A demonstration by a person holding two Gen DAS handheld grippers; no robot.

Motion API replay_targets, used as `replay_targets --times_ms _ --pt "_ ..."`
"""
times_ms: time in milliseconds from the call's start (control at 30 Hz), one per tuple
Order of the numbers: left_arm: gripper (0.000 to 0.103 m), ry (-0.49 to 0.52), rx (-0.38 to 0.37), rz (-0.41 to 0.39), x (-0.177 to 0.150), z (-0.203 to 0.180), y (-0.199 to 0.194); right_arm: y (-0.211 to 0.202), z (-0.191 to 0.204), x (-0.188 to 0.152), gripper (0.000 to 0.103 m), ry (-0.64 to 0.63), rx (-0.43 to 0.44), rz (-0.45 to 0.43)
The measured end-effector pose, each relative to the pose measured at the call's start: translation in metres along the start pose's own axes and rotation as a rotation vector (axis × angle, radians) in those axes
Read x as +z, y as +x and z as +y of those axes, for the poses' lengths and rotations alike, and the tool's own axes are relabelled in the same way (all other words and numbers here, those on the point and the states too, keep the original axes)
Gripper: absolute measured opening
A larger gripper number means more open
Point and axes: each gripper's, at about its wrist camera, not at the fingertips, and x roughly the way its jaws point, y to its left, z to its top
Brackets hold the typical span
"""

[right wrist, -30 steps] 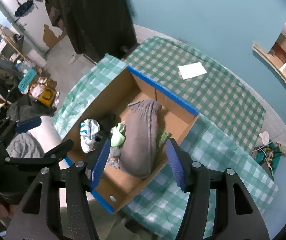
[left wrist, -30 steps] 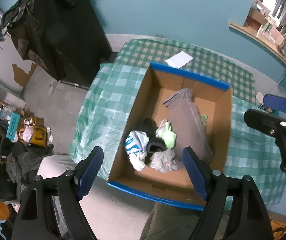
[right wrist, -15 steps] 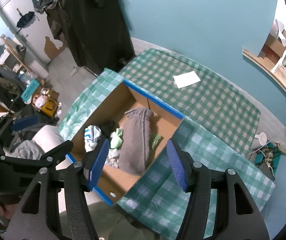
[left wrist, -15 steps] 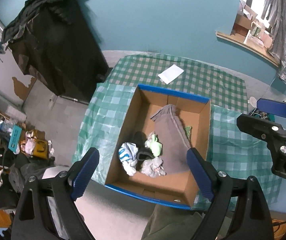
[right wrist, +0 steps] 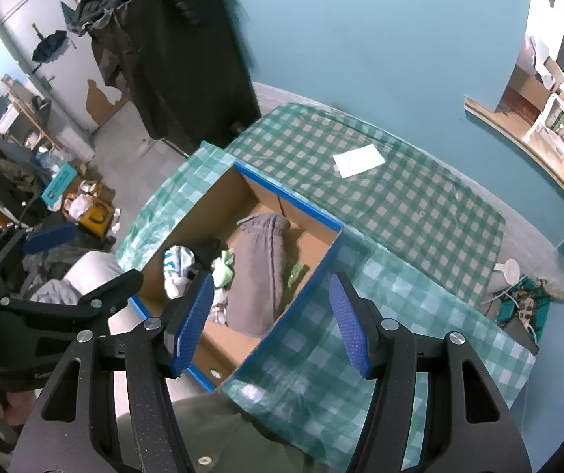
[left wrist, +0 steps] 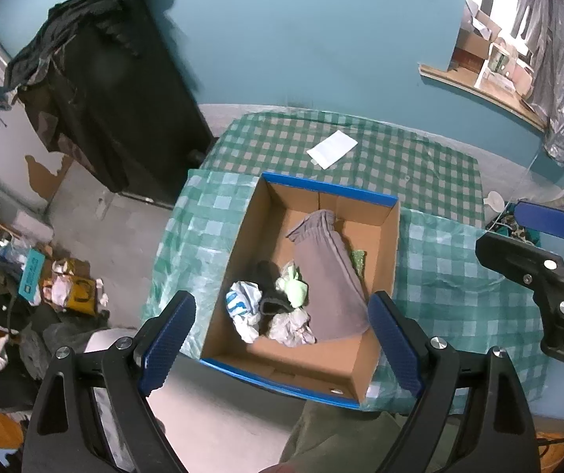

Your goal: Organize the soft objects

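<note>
A cardboard box with blue rims (left wrist: 242, 232) (right wrist: 199, 213) stands on the checked table. Inside lie a rolled grey garment (left wrist: 329, 272) (right wrist: 258, 272), a light green cloth (left wrist: 294, 287) (right wrist: 223, 272), a blue-and-white cloth (left wrist: 242, 307) (right wrist: 177, 264), a black item (left wrist: 268, 276) and a crumpled white cloth (left wrist: 292, 327). My left gripper (left wrist: 282, 339) is open and empty, high above the box's near end. My right gripper (right wrist: 270, 319) is open and empty, high above the box's near right corner.
A white paper (left wrist: 331, 149) (right wrist: 359, 159) lies on the far part of the green checked tablecloth (left wrist: 420, 157). A black clothes-draped cabinet (left wrist: 112, 110) stands left of the table. Clutter covers the floor at left (left wrist: 45, 283).
Both grippers have risen and pulled back from the box, which looks smaller now. Both stay open and empty. The box contents have not moved.
</note>
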Motion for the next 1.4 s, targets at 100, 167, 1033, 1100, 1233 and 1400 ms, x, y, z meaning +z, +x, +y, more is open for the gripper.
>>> replay_targets --times_ms 100,167,1033,1100,1233,1400 --pt "0.090 0.004 -0.008 -0.001 0.000 -0.002 -0.001 -0.002 -0.004 -0.002 0.061 0.008 0.002 0.003" --pt "0.090 0.007 -0.011 -0.002 0.000 -0.003 -0.002 -0.003 -0.006 -0.003 0.061 0.011 -0.003 0.003" --pt "0.090 0.014 -0.017 0.002 0.001 -0.007 -0.002 -0.005 -0.012 -0.008 0.061 0.024 -0.006 0.011" --pt "0.090 0.015 -0.015 0.001 -0.001 -0.010 -0.001 -0.005 -0.012 -0.009 0.061 0.025 -0.006 0.010" --pt "0.090 0.016 -0.017 0.002 -0.001 -0.010 0.000 -0.005 -0.012 -0.008 0.061 0.024 -0.005 0.010" --pt "0.090 0.017 -0.019 0.005 -0.002 -0.012 0.000 -0.005 -0.013 -0.008 0.061 0.025 -0.006 0.012"
